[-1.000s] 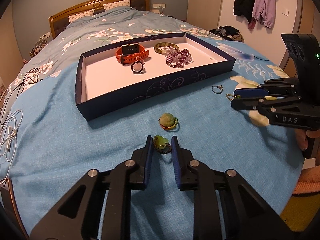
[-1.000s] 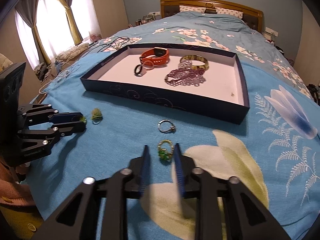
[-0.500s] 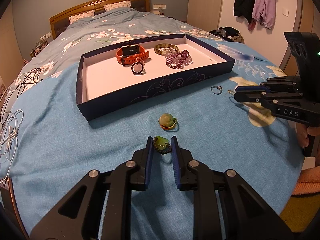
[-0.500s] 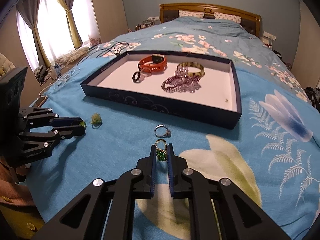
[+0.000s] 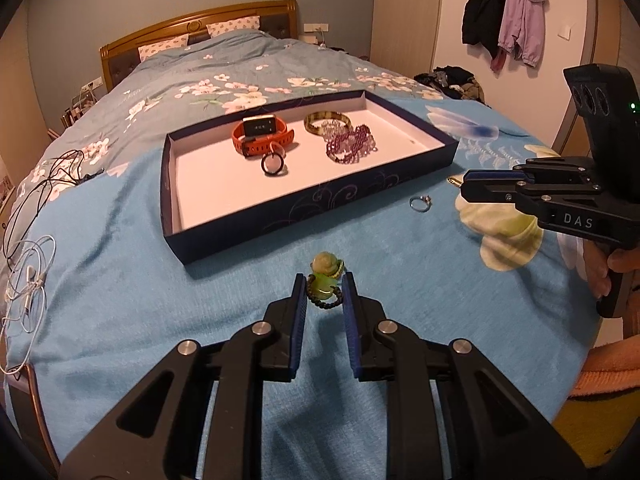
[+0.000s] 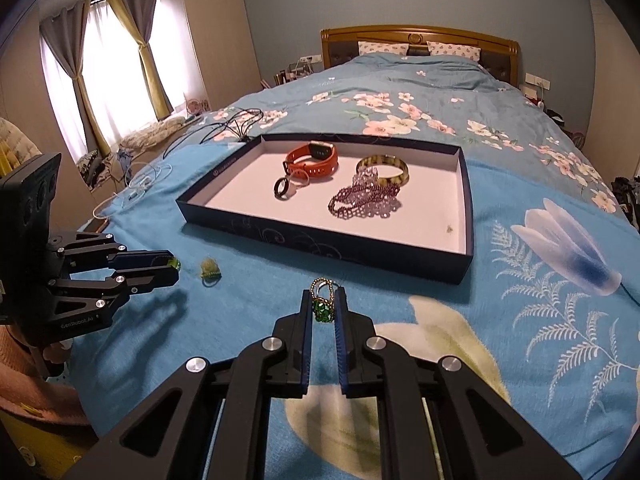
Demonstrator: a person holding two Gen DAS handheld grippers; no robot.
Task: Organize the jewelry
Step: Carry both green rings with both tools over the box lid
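My left gripper (image 5: 324, 294) is shut on a green-stone ring with a dark beaded band (image 5: 323, 293) and holds it above the blue bedspread. A second pale green ring (image 5: 327, 264) lies just beyond it. My right gripper (image 6: 324, 306) is shut on a gold ring with a green gem (image 6: 322, 309), lifted off the bed. A silver ring (image 5: 419, 202) lies near the navy tray (image 5: 280, 210). The tray holds an orange watch (image 5: 262, 136), a black ring (image 5: 273, 165), a bangle (image 5: 327, 123) and purple beads (image 5: 352, 145).
White earphone cables (image 5: 28, 280) and dark cords (image 5: 48, 176) lie on the bed at the left. The headboard (image 5: 200, 28) is at the far end. Coats (image 5: 504, 12) hang on the right wall.
Both grippers have closed on their rings and lifted them off the bedspread, moving forward toward the tray. The views now sit higher.
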